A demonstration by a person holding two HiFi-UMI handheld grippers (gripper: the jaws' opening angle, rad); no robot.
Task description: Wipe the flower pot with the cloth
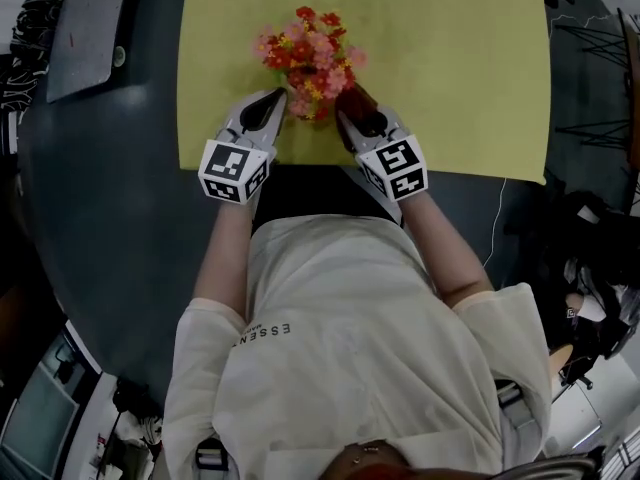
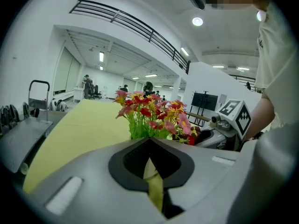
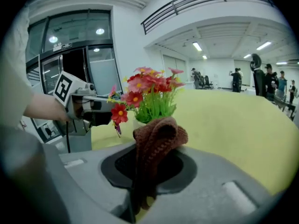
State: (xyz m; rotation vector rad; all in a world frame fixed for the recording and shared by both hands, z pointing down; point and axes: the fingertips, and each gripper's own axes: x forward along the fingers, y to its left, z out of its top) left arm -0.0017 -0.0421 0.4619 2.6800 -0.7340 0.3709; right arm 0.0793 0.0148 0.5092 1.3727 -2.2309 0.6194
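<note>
Step in hand: the approach, I judge, with wiping not yet started. The right claw [image 1: 346,106] is clamped on a brown knitted cloth [image 3: 156,135], and a bunched fold sticks out past the tips. The left claw [image 2: 150,144] is closed tight with nothing gripped (only a yellow sliver shows through the slit, probably the mat behind).

Both claws flank the flowers [image 1: 311,56], left one on the left and right one on the right, close beside them. No contact with the pot is visible.

The flower pot [image 3: 133,123] stands on the yellow mat [image 1: 450,68] near its front edge, on the dark surface [image 1: 110,198]. Only a pale bit of its wall shows in the right gripper view, under the greenery; the head view hides it beneath the blooms.

Contents: a dense bunch of red, pink and yellow flowers on green stems. What fills the inside is not visible.

Next move likely calls for:
- getting the cloth fold low, under the blooms, and pressed on the pot wall
- the left claw bracing the far side so the light pot doesn't slide or tip (it would have to open to grip the rim)
</note>
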